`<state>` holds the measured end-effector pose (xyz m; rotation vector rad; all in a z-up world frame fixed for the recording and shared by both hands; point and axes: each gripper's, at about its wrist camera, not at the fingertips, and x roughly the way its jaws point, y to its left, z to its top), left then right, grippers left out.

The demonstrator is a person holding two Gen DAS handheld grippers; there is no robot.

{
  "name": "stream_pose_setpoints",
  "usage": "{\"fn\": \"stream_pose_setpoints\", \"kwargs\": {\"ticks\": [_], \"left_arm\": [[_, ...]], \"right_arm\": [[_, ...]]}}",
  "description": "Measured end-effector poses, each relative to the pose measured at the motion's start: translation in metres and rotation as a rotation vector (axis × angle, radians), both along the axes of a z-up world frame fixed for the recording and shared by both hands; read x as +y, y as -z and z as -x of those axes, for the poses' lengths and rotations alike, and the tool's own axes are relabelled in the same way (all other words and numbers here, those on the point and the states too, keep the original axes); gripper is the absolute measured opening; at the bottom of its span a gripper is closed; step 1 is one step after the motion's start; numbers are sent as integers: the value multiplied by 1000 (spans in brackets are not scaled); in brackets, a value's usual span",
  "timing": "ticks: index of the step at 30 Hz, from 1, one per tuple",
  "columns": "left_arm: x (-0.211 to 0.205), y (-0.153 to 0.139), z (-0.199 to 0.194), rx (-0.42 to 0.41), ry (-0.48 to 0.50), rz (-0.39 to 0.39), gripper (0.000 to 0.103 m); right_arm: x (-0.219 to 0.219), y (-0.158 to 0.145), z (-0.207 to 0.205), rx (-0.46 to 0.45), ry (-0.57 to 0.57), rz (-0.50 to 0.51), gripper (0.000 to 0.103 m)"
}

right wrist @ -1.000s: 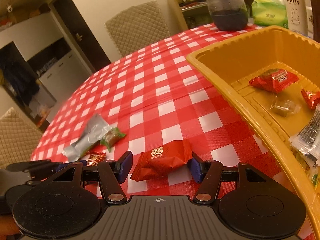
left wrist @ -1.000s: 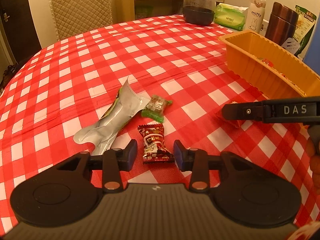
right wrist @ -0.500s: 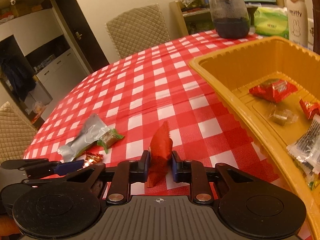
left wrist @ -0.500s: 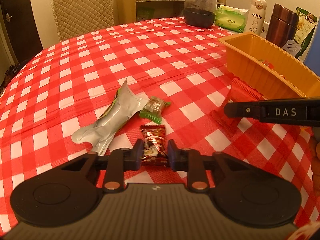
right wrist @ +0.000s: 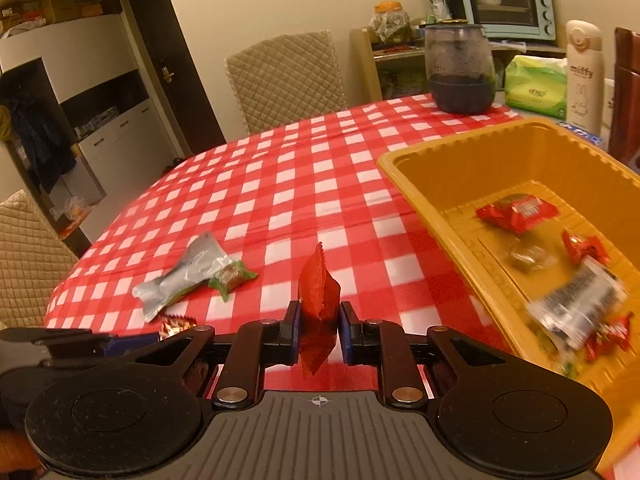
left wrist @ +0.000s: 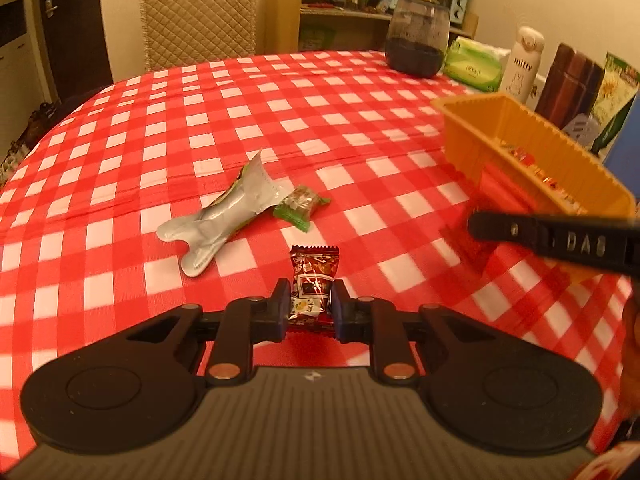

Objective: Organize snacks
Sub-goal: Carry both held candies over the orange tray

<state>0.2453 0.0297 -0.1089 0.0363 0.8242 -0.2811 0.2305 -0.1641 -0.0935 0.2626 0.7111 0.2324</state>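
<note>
My left gripper (left wrist: 310, 306) is shut on a brown candy packet (left wrist: 314, 280) and holds it just above the checked cloth. My right gripper (right wrist: 319, 322) is shut on a red snack packet (right wrist: 318, 296), held on edge above the table, left of the orange tray (right wrist: 420, 196). The tray holds several wrapped snacks. A silver pouch (left wrist: 228, 220) and a green-wrapped candy (left wrist: 302, 206) lie on the cloth ahead of the left gripper. They also show in the right wrist view, the pouch (right wrist: 184, 276) and the candy (right wrist: 232, 278).
The orange tray (left wrist: 472, 136) stands at the right of the round table. A dark glass jar (left wrist: 418, 36), a green tissue pack (left wrist: 474, 66), a white flask (left wrist: 522, 64) and brown canisters (left wrist: 568, 80) stand behind it. A quilted chair (left wrist: 198, 20) stands at the far edge.
Both grippers closed: the left on the brown candy packet, the right on the red packet, which turned on edge. Both have lifted their packets off the cloth.
</note>
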Motion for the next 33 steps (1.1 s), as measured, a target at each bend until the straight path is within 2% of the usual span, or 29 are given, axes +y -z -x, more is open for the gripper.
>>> {"fn": "stream_pose_setpoints", "kwargs": {"ticks": [7, 17, 25, 33], "left_arm": [[-11, -22, 41, -4, -63, 59, 19], [-36, -64, 85, -40, -97, 92, 19], [-57, -93, 99, -71, -89, 102, 19], [-77, -111, 99, -88, -68, 117, 19]], "right_arm": [[-4, -23, 35, -25, -12, 38, 19], [-31, -66, 84, -51, 35, 29, 19], [-58, -100, 108, -93, 72, 57, 19], [-83, -118, 115, -117, 109, 81, 19]]}}
